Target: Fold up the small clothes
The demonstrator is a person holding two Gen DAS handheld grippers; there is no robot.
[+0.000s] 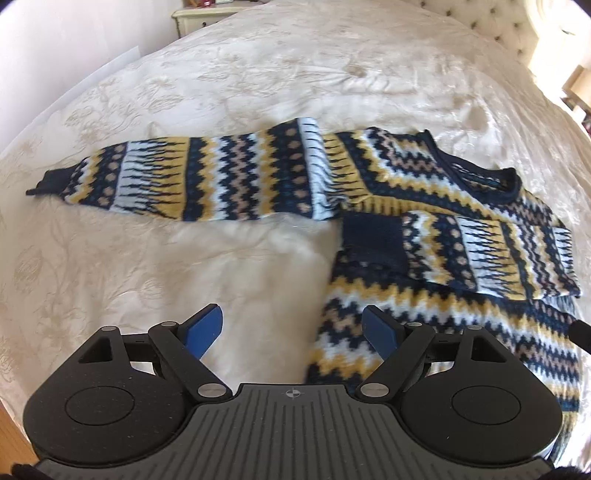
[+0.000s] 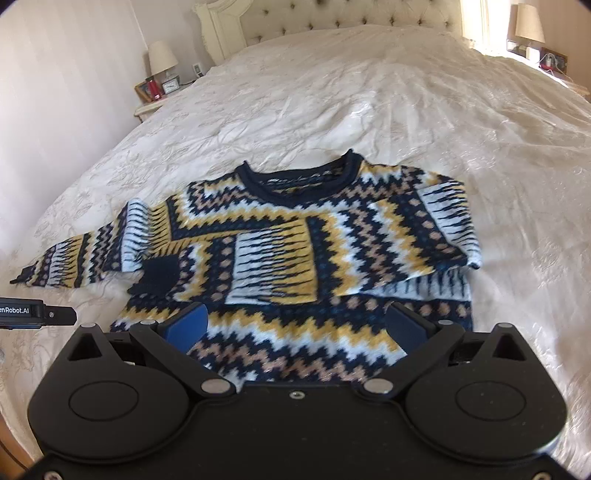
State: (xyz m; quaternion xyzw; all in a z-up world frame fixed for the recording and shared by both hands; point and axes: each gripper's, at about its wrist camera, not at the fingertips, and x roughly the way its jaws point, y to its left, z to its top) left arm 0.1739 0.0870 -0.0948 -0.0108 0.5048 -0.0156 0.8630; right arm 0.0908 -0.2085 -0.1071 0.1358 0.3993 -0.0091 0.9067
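Left wrist view: the left gripper is closest, tilted steeply down over the bed, jaws spread wide with nothing in them. Its right finger hangs above the sweater body's edge, the other above bare bedspread. 1 sleeve stretches flat toward the bed's left edge; the other sleeve is folded across the chest.

Right wrist view: the right gripper is angled down over the sweater's lower half, also wide open and empty. Collar points at the headboard.
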